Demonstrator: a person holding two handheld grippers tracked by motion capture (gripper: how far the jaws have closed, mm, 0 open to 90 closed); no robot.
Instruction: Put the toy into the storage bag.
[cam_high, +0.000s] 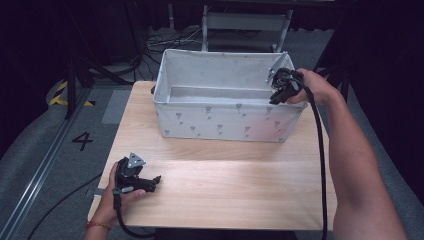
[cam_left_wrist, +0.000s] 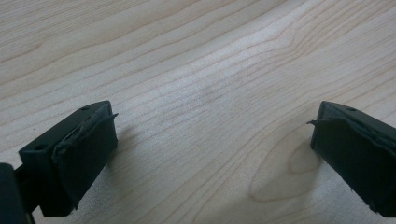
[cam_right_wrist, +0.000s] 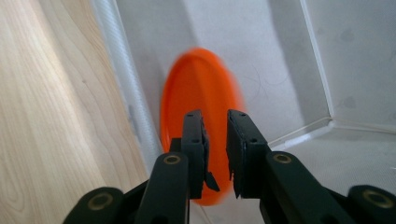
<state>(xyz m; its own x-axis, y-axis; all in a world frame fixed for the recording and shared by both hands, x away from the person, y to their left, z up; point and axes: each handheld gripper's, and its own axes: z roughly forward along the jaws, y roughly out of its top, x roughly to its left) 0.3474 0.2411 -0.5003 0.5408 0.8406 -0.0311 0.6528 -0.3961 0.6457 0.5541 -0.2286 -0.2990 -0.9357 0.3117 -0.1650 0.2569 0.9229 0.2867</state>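
Our right gripper (cam_right_wrist: 215, 154) hangs over the right end of the white fabric bin (cam_high: 220, 120), jaws slightly parted. The blurred round orange plastic disc (cam_right_wrist: 198, 98) seems free beyond them. Our left gripper (cam_left_wrist: 210, 154) rests released near the wooden desk's (cam_high: 225, 185) front-left corner.

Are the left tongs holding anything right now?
No, the left tongs stand wide apart over bare wooden table, with nothing between them.

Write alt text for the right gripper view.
An orange disc, blurred, sits edge-on inside a white fabric bin, just beyond the right gripper, whose black jaws stand slightly apart with nothing pressed between them. Light wooden table shows at left.
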